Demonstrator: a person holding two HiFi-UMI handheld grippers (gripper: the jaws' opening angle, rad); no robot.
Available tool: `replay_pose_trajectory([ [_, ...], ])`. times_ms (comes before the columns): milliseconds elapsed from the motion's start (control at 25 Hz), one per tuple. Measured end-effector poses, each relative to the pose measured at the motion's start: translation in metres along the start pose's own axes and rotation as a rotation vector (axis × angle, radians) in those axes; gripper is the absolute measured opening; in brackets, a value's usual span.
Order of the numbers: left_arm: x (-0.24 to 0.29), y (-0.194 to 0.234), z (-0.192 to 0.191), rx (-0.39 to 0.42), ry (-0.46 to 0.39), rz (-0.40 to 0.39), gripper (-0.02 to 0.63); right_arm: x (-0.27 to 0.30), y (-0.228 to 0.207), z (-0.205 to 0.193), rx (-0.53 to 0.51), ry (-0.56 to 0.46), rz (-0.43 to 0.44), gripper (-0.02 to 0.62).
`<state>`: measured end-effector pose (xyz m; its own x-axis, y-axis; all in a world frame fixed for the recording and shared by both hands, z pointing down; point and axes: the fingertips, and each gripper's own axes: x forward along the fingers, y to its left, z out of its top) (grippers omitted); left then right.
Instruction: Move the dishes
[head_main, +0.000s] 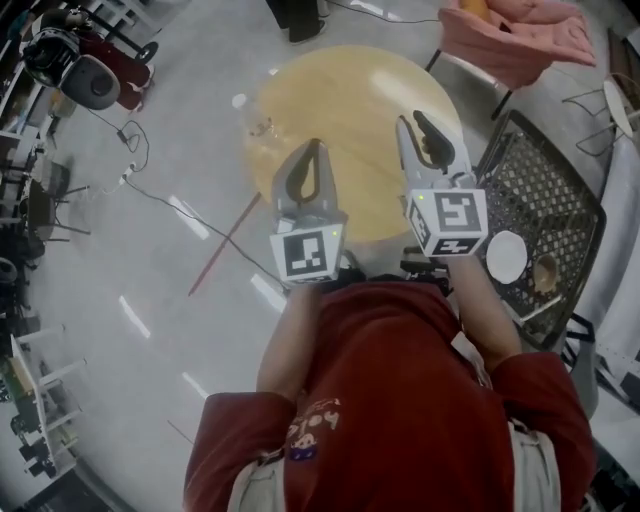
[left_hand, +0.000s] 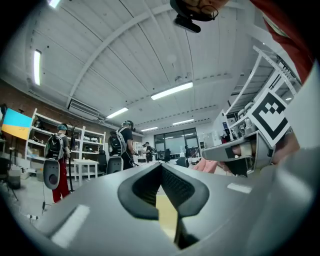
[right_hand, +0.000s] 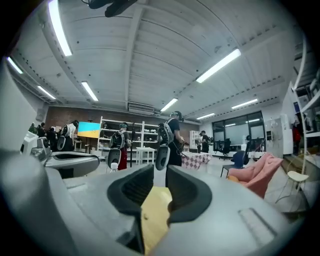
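The round table (head_main: 340, 130) is yellow, the mesh rack (head_main: 548, 190) black, the plate (head_main: 506, 257) white.

Head view: dim and muted, and darker toward the corners.
Gripper views: bright and evenly lit.
Source: long ceiling strip lamps (right_hand: 220, 65) overhead; the far windows (left_hand: 175, 142) look pale.
Glare: white lamp streaks lie on the glossy floor (head_main: 190, 215); the lamps themselves burn out to plain white.
Shadows: soft and faint; the round worktop (head_main: 340, 130) is lit evenly across its top.
Distortion: strong fisheye in both gripper views, with bowed ceiling lines and black corners.
Focus: the left claw (left_hand: 161, 167) and right claw (right_hand: 160, 172) sit close to the lens and look soft; the room behind is sharper.
Blur: the near grey housing smears at the lower edges.
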<state>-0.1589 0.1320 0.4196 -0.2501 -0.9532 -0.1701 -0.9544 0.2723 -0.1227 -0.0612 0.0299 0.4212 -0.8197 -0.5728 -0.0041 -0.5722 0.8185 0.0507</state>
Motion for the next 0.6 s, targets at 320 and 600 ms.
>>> replay_pose_trajectory([
  [320, -0.005, 0.025, -0.006, -0.016, -0.011, 0.010, 0.005, 0.014, 0.022, 0.000, -0.004, 0.007, 0.004, 0.067],
  [600, -0.001, 0.022, 0.001, -0.010, -0.024, -0.016, 0.005, 0.015, 0.028, -0.001, 0.003, 0.006, 0.001, 0.015],
])
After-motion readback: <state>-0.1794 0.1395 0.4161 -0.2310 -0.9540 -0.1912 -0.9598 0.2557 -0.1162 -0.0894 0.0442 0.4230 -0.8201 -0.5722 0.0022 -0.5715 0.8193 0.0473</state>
